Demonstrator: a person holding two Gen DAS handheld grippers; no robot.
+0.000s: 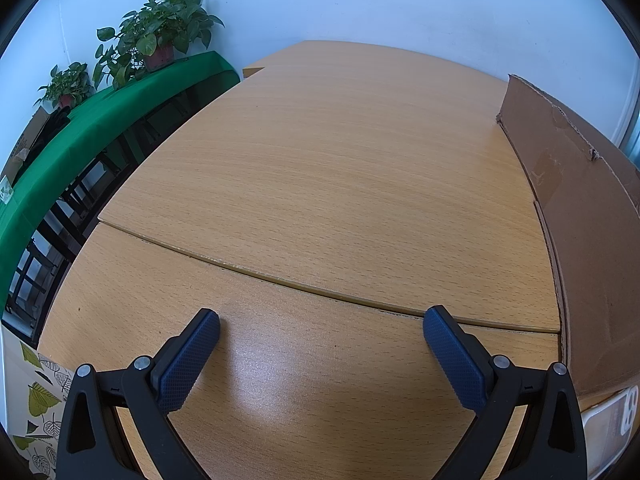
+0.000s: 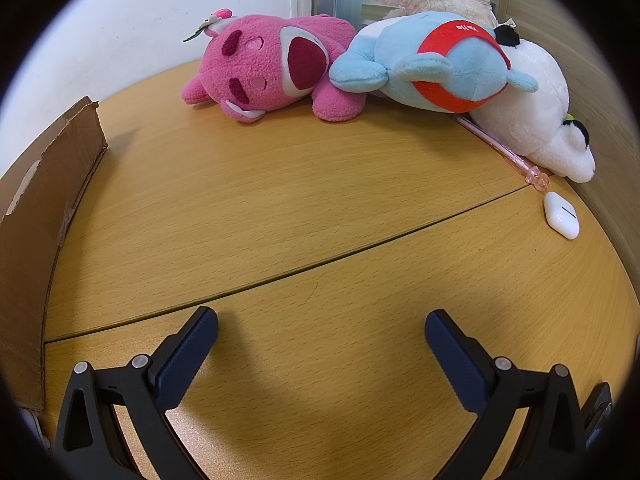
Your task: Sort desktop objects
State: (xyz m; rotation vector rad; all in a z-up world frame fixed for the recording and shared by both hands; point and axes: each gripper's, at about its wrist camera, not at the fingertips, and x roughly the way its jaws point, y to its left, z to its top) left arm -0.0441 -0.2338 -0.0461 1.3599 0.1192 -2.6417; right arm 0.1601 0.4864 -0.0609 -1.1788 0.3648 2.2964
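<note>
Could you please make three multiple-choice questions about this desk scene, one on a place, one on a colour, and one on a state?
1. Where does the white earbud case lie?
A. On the desk near the pink pen
B. Inside the cardboard box
C. On top of the pink plush

2. What colour is the band around the blue plush?
A. Green
B. Red
C. Yellow

3. What state is the right gripper in?
A. Shut on the pen
B. Shut on a plush
C. Open and holding nothing

Answers:
1. A, since the case rests on bare wood just past the pen's end.
2. B, since a red band wraps the blue body.
3. C, since only bare desk shows between its wide-apart fingers.
</note>
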